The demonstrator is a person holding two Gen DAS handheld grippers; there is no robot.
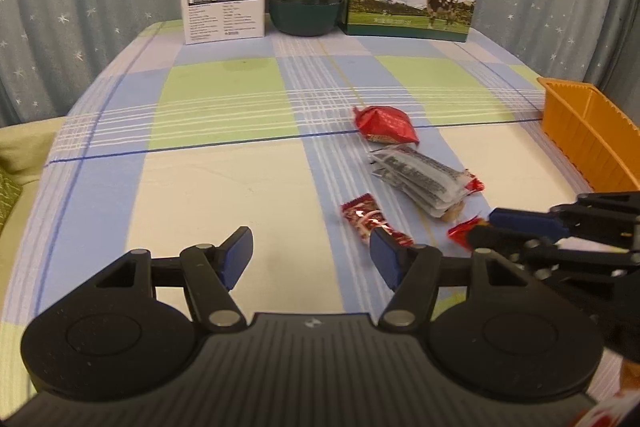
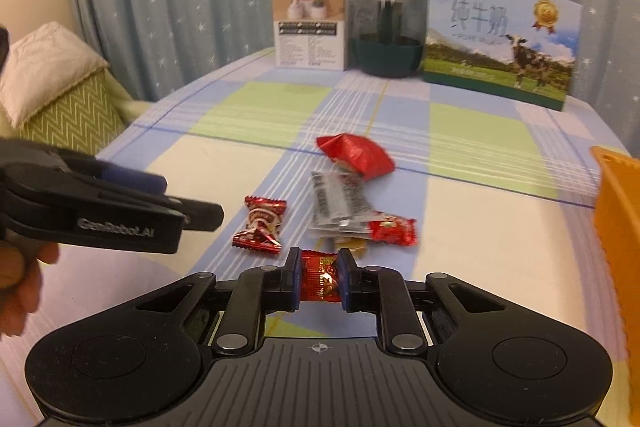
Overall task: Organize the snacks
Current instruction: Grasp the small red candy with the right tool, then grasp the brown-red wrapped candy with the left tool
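From the left wrist, the left gripper [image 1: 311,254] hangs half open over the checked tablecloth [image 1: 224,99], nothing between its blue pads. Ahead lie a twisted red candy wrapper [image 1: 374,219], a clear printed snack packet [image 1: 420,179] and a puffy red foil pouch [image 1: 386,124]; the ribbed orange plastic tray [image 1: 588,131] sits at the right edge.

From the right wrist, the right gripper [image 2: 320,281] is clamped on a small red foil candy [image 2: 320,277], a grip the other view shows only from the side. A hand [image 2: 20,287] holds the left tool.
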